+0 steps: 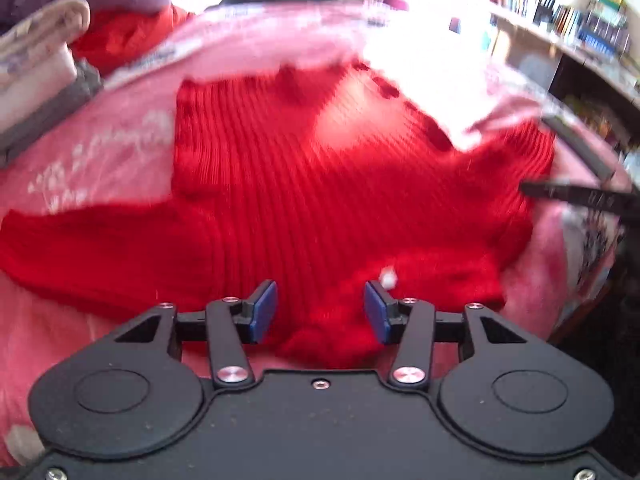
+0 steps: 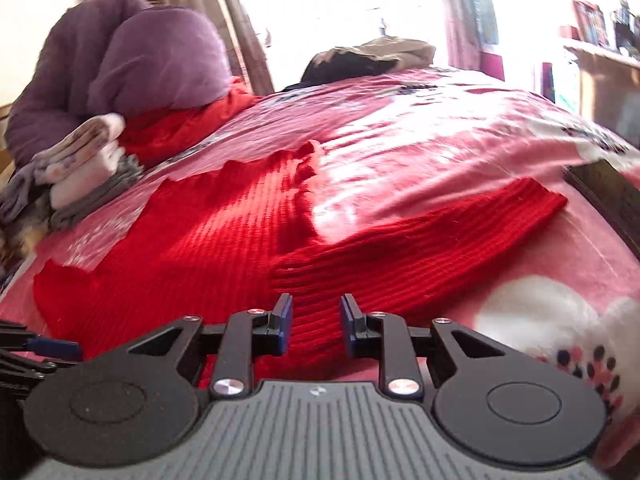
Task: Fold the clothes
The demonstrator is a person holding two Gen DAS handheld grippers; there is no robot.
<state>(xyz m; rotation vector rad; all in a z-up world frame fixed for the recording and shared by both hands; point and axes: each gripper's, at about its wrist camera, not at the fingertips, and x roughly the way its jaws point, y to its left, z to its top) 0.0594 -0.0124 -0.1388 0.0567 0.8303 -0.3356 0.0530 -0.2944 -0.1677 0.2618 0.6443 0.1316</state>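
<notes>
A red ribbed knit sweater [image 1: 304, 184] lies spread flat on a pink patterned bedspread [image 1: 104, 148]. My left gripper [image 1: 321, 312] is open just above its near edge, where the knit bunches between the blue pads. In the right wrist view the same sweater [image 2: 208, 232] stretches away to the left, and one sleeve [image 2: 432, 240] lies across the bedspread [image 2: 440, 136] to the right. My right gripper [image 2: 316, 326] is open low over the base of that sleeve, with red knit showing between its fingers. The other gripper's black fingers [image 1: 576, 192] show at the sweater's right side.
A stack of folded clothes [image 2: 84, 168] sits at the bed's far left, beside a purple bundle [image 2: 152, 60] and another red garment [image 2: 176, 128]. A dark garment [image 2: 360, 60] lies at the far end. Bookshelves [image 1: 572, 24] stand to the right. A dark flat object [image 2: 608, 196] rests at the bed's right edge.
</notes>
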